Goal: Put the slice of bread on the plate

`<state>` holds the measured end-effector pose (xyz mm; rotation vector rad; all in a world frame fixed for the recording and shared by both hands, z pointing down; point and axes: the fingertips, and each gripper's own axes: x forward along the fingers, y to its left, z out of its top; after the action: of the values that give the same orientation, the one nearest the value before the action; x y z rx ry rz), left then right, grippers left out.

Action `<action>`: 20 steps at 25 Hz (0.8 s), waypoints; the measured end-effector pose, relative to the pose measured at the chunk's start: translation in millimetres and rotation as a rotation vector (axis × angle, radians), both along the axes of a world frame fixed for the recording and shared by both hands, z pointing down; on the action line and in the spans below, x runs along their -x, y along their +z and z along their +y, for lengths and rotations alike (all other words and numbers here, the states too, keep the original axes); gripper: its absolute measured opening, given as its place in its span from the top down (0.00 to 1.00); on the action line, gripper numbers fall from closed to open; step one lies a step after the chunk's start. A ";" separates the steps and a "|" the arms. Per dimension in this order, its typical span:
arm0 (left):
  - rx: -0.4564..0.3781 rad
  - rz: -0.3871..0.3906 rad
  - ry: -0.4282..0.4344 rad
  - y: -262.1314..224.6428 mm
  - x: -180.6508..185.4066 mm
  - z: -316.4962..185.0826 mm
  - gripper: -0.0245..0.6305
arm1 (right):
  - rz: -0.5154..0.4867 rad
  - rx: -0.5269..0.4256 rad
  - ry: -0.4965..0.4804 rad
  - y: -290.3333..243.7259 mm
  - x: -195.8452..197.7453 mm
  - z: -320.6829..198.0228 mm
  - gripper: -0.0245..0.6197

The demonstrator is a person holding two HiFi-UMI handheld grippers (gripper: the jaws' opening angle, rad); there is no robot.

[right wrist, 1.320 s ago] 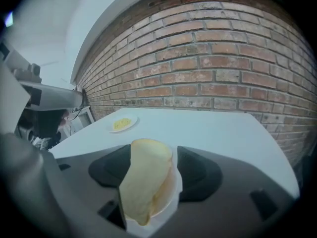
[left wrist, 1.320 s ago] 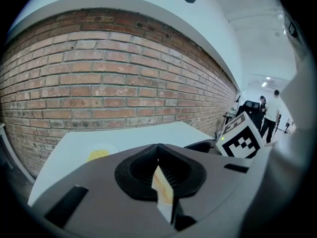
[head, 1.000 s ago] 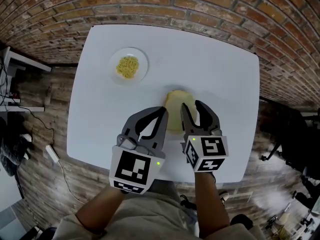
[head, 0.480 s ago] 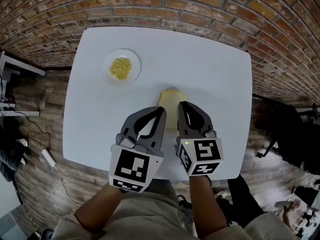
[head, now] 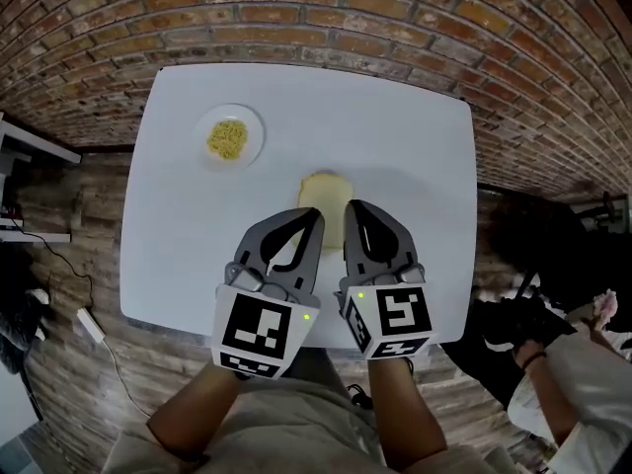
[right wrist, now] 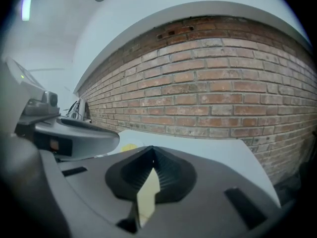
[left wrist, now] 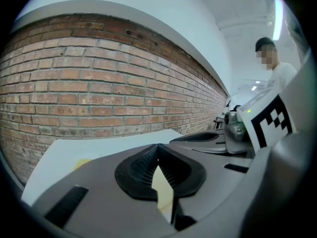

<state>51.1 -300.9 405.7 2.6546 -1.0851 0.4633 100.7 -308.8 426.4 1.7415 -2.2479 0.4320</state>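
Behind the white desk [head: 395,146] runs a brick wall [head: 346,18], and around it is a wooden floor [head: 59,294].

The right gripper [head: 351,207] has just been closing, and now its jaws stand together. Its tip lies over the right edge of the slice of bread [head: 321,200]. In the right gripper view, a thin cream strip shows between the pads, so I judge that it pinches the slice at this edge. Whether the slice is already off the desk, I cannot tell from above.

The left gripper [head: 318,215] is close beside it, over the near left part of the slice. Its jaws also meet at the tip and it holds nothing; only a pale surface shows through the gap under the tip.

The slice is at the middle of the desk, just in front of both grippers. The plate [head: 257,126] stands well apart from it, toward the far left corner, and a small heap of yellow noodles [head: 227,138] already lies on it.

The task seems to be at its beginning. The grasp looks made, but the carry across the desk to the plate and the release there are not yet done.
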 end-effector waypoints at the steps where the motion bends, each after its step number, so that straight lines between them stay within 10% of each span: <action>1: -0.007 0.004 0.002 -4.0 -0.4 2.8 0.95 | 0.001 -0.013 0.002 -6.2 0.5 3.7 0.95; 20: -0.175 0.119 -0.013 -103.6 12.7 67.7 0.95 | 0.028 -0.265 0.008 -131.5 23.8 87.4 0.95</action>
<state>38.3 -233.2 302.1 2.7814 -1.1540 0.2140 76.9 -221.4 294.9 1.8673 -2.3680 0.1130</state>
